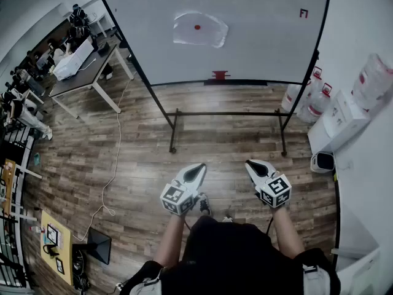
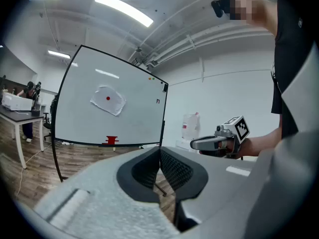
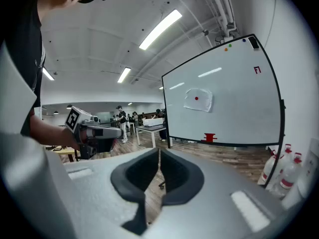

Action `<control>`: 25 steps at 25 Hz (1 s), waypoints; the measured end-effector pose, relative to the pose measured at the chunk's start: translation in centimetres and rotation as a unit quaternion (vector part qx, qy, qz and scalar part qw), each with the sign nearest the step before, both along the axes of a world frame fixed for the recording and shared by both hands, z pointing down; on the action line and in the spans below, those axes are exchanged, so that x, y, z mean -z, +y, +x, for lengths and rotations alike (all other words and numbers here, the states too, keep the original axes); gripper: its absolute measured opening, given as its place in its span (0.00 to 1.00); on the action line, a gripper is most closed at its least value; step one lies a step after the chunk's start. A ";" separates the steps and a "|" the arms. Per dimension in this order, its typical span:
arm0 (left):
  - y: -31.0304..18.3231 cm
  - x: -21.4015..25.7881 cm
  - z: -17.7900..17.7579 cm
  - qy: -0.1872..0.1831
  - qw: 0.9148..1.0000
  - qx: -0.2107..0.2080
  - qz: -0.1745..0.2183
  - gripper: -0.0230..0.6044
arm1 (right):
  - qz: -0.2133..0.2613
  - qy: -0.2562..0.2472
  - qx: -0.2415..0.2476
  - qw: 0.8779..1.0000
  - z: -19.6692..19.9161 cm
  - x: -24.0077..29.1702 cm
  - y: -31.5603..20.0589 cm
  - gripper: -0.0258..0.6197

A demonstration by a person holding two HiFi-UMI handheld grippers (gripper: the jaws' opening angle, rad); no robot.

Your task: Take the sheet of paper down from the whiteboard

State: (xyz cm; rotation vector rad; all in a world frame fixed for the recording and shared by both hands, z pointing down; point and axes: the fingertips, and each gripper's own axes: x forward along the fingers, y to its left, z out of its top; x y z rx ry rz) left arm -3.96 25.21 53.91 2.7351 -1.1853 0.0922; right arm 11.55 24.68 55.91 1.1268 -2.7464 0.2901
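Nearest, the person's two forearms reach forward over the wooden floor (image 1: 141, 146), each hand holding a gripper roughly level and side by side, well apart from the board. The left gripper (image 1: 198, 168) has its jaws pressed together with nothing between them; its own view shows the dark ribbed pads meeting along a thin line, and only floor shows beyond. The right gripper (image 1: 252, 165) is likewise clenched on nothing, its pads meeting at the tips in its own view. Between the two grippers, lower down, the tips of the person's shoes (image 1: 204, 205) show on the planks. A thin cable (image 1: 115, 165) trails across the floor to the left. Further out stands the whiteboard (image 1: 264, 48) on a black wheeled frame (image 1: 175, 128), facing the person. A red object (image 1: 220, 75) sits on its bottom ledge, near the middle. The sheet of paper (image 1: 200, 29) hangs on the upper middle of the board, somewhat crumpled at the edges, pinned by a small red magnet (image 1: 197, 26) at its centre; neither gripper is near it. A small red mark (image 1: 303, 13) shows near the board's upper right corner. To the right of the board, against the wall, stand bottles with red caps (image 1: 313, 100) and white boxes (image 1: 341, 121). To the left, beyond the board, is a white table (image 1: 86, 75), with people seated at desks further back.
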 end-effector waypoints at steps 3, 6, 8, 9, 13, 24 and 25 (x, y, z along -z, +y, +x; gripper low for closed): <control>0.2 0.2 0.3 -0.003 1.000 0.003 -0.001 0.05 | -0.003 0.000 0.003 1.000 0.4 0.1 0.1 0.06; 0.1 0.5 -0.3 -0.006 1.000 0.020 0.003 0.05 | -0.010 -0.016 0.007 1.000 0.4 0.3 0.2 0.06; -0.1 0.7 -0.9 -0.009 0.999 0.035 0.006 0.05 | -0.012 -0.027 0.010 1.000 0.3 0.6 0.2 0.06; -0.2 0.9 -1.2 -0.009 0.999 0.039 0.007 0.05 | -0.011 -0.026 0.010 1.000 0.3 0.6 0.1 0.06; -0.2 1.3 -1.9 -0.008 0.999 0.044 0.007 0.05 | -0.010 -0.019 0.004 1.000 0.2 0.5 0.0 0.06; -3.4 0.5 -3.5 0.005 0.999 0.034 0.001 0.05 | -0.025 -0.007 -0.003 1.000 -1.3 -0.7 -2.6 0.06; -3.9 0.3 -3.6 0.006 0.999 0.032 -0.001 0.05 | -0.028 -0.004 -0.003 1.000 -1.4 -0.9 -3.0 0.06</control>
